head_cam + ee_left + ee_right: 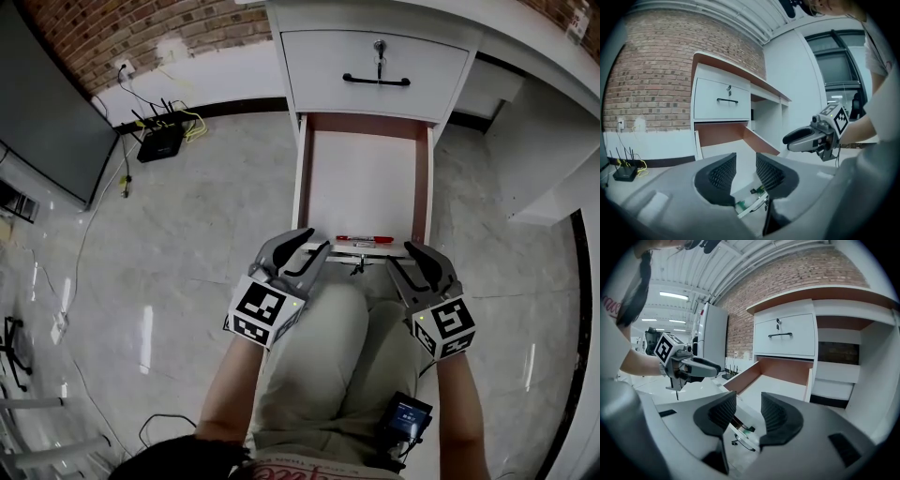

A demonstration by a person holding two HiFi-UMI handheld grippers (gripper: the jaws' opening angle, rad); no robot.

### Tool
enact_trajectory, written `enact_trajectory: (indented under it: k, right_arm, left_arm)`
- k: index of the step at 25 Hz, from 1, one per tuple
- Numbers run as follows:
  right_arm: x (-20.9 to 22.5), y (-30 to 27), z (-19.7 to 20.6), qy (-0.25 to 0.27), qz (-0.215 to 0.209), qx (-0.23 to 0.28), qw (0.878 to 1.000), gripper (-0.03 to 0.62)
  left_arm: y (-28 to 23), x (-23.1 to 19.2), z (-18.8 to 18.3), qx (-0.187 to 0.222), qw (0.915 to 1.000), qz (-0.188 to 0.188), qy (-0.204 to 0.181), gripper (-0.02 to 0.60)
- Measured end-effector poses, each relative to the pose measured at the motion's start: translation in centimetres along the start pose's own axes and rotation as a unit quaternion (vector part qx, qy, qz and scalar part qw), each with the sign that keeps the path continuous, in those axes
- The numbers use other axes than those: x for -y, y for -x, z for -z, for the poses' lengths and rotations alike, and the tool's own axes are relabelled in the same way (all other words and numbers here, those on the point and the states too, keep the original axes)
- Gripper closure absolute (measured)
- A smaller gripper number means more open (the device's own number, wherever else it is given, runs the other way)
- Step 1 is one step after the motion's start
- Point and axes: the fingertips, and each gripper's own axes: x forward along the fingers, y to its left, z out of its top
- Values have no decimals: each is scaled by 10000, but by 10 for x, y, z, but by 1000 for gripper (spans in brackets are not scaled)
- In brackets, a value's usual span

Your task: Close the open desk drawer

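The desk's lower drawer stands pulled far out, white inside with brown walls. A red pen lies in it near the front panel. My left gripper is at the drawer's front left corner, jaws apart, nothing pressed between the pads. My right gripper is at the front right corner, also open and empty. In both gripper views the drawer's front edge with its dark handle shows below the gap. Each gripper view shows the other gripper beside it.
Above the open drawer is a shut white drawer with a black handle and a key. The person's knees sit just behind the grippers. A black router with cables lies on the floor at left, by a dark panel.
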Motion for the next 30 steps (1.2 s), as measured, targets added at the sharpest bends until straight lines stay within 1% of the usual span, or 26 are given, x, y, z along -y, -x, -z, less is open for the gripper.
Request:
enact_trajectory:
  k: [3,5,9,14,18,21,24,27,30]
  right_arm:
    - [0,1,8,98,99,-55,9999,397]
    - [1,2,11,119,255,-68,9996,367]
    - [11,7,18,-7,612,-43,9981,319]
    - [30,20,31,-176,1207,2,9925,287]
    - [39,33,40,-304,1538,16,9876,286]
    - [46,35,53,-524,1615,-72,9855,286]
    - [49,30,61,-647,1586,-127,9851,287]
    - [50,24,63,-636,1523,-113,9862,289]
    - [53,17,63,-676,1536,-35,9858,293]
  left_arm:
    - [2,1,9,-117,9997,-189,-133,430]
    - [7,0,14,-155,9993,-321,-128,406]
    - [18,-8,24,-154,9974,-703,-20,373]
    - [27,-16,37,-187,9932,-1153,8,336]
    - [35,-21,49,-202,9892,-1442,152,334]
    - [35,-29,57,-229,9866,-1593,246,334]
    - [32,-37,62,-210,9864,-1586,379,334]
    - [24,-39,66,-199,9866,-1573,372,334]
    - [17,-40,68,-175,9875,-1552,229,336]
